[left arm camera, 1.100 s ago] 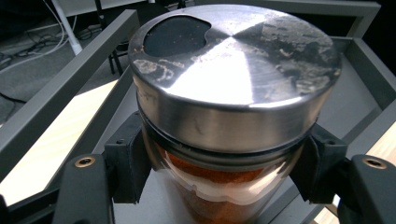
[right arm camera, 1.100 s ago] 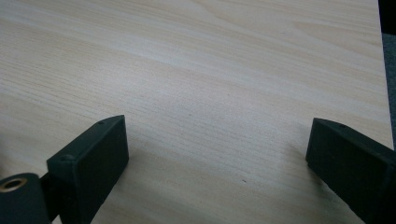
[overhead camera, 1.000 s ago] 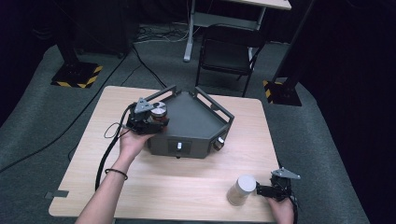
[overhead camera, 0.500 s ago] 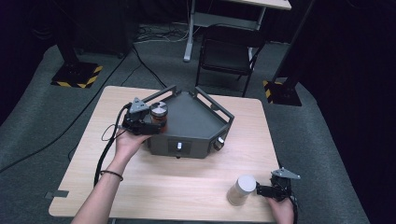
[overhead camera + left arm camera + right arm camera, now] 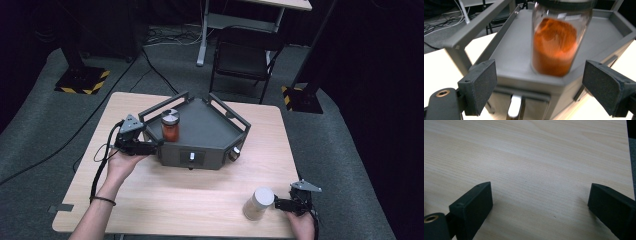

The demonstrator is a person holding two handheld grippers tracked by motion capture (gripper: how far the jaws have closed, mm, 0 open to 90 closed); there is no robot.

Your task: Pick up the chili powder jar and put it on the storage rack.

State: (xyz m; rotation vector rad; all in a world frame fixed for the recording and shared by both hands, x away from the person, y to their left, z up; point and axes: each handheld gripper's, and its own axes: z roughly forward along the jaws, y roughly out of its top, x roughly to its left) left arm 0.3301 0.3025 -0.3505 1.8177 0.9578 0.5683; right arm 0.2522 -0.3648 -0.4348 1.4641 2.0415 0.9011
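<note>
The jar of orange powder (image 5: 170, 126) stands upright on the left front corner of the dark grey tray (image 5: 210, 129), close to the edge, its silver lid on; in the left gripper view the jar (image 5: 554, 47) sits beyond the pads, which are well apart with nothing between them. Your left gripper (image 5: 150, 146) hangs just off the tray's left side, its jaws having just been opening, and the jar stands free of them, so you can take the placing of this jar as done and the release as the step in hand. Draw that hand clear along the line it points, away from the tray, so a pad does not clip the glass and tip it off the near edge. Farther out, the white canister (image 5: 258, 203) waits on the wooden table (image 5: 180, 200) near the front right, just beside your right gripper (image 5: 280, 204). In the right gripper view its jaws are spread wide over bare wood, holding nothing. The next move most likely falls to that hand: turn it toward the canister, bring the pads either side of its wall, close squarely on it, then lift it toward the open floor of the tray behind the jar.
</note>
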